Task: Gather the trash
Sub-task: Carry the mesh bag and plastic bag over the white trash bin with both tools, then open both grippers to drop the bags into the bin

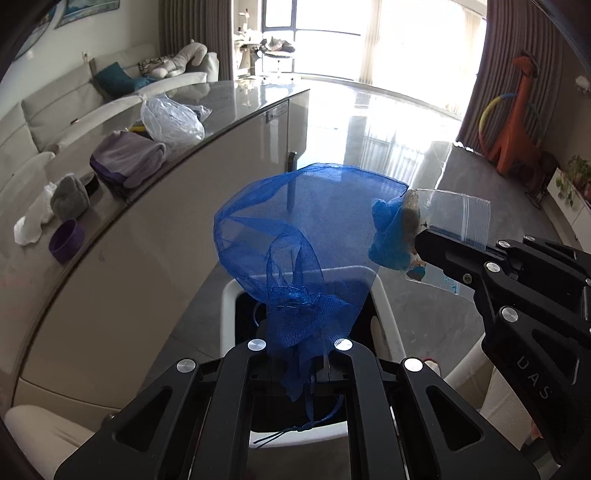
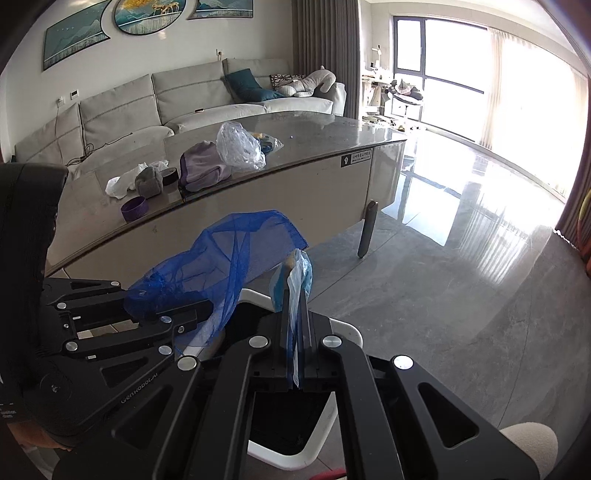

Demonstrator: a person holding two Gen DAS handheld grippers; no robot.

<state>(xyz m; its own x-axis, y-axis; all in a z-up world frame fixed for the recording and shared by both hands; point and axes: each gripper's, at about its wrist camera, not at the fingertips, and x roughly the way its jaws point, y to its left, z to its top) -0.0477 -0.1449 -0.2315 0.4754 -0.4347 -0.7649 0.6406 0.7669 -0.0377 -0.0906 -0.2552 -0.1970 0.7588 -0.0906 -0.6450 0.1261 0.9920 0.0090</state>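
Left claw (image 1: 295,363) clamped on blue mesh pouch (image 1: 295,236), right claw (image 2: 295,363) clamped on clear zip bag (image 2: 295,291); both above white bin (image 1: 231,295), undropped. Desk (image 2: 314,147) at 10 o'clock: plastic bag (image 2: 240,146), white tissue (image 2: 122,182), purple cap (image 2: 135,208) left. Roughly midway.

Background: grey sectional sofa (image 2: 147,107) along the wall, teal cushion (image 2: 243,86) and plush toy (image 2: 314,83) on it. Framed art (image 2: 147,16) above the sofa. Orange dinosaur toy (image 1: 517,122) with a hoop by the curtains (image 1: 506,55). Glossy grey floor (image 2: 461,277), bright window (image 2: 443,66).
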